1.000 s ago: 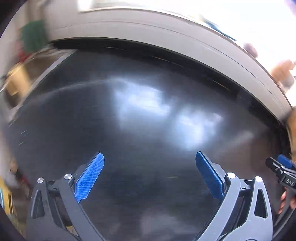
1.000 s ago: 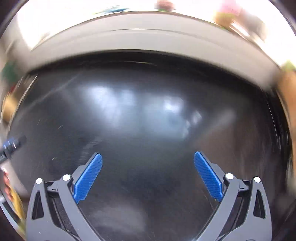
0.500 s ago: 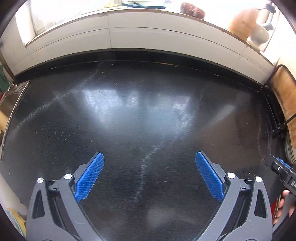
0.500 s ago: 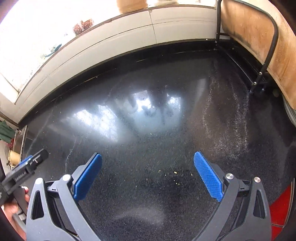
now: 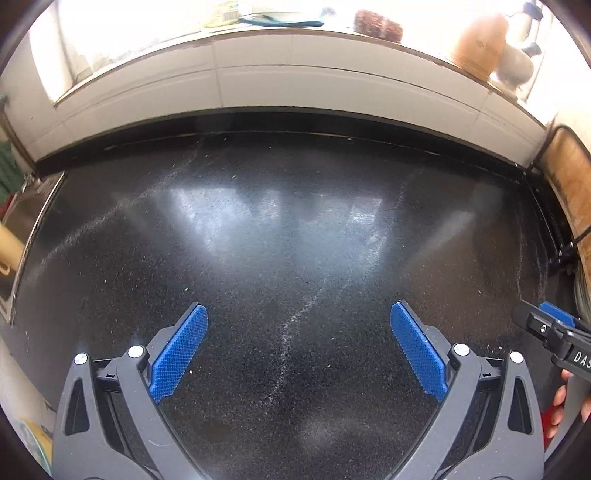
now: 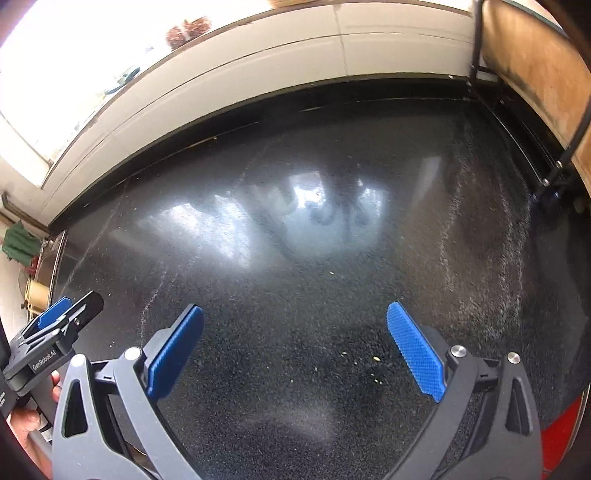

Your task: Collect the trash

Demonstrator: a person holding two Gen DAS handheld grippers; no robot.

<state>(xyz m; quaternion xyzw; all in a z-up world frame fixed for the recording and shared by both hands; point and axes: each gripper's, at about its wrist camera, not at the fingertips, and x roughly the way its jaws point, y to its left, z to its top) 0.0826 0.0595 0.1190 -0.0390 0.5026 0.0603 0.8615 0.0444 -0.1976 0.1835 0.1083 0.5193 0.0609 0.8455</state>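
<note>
Black countertop (image 5: 295,240) below; both grippers (image 5: 299,343) (image 6: 295,343) level, jaws wide.

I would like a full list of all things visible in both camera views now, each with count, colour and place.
countertop: one, black speckled, fills both views below the grippers
crumbs: a few, pale, on the countertop between the right gripper's fingers
wall tiles: one band, white, behind the countertop
window ledge items: several, brown, teal and tan, overexposed, too blurred to name
wooden board in wire rack: one, brown, at the countertop's right end
red object: one, red, lower right edge, mostly cut off
green cloth: one, green, far left
left gripper: one, grey with blue pads, open, empty
right gripper: one, grey with blue pads, open, empty
</note>
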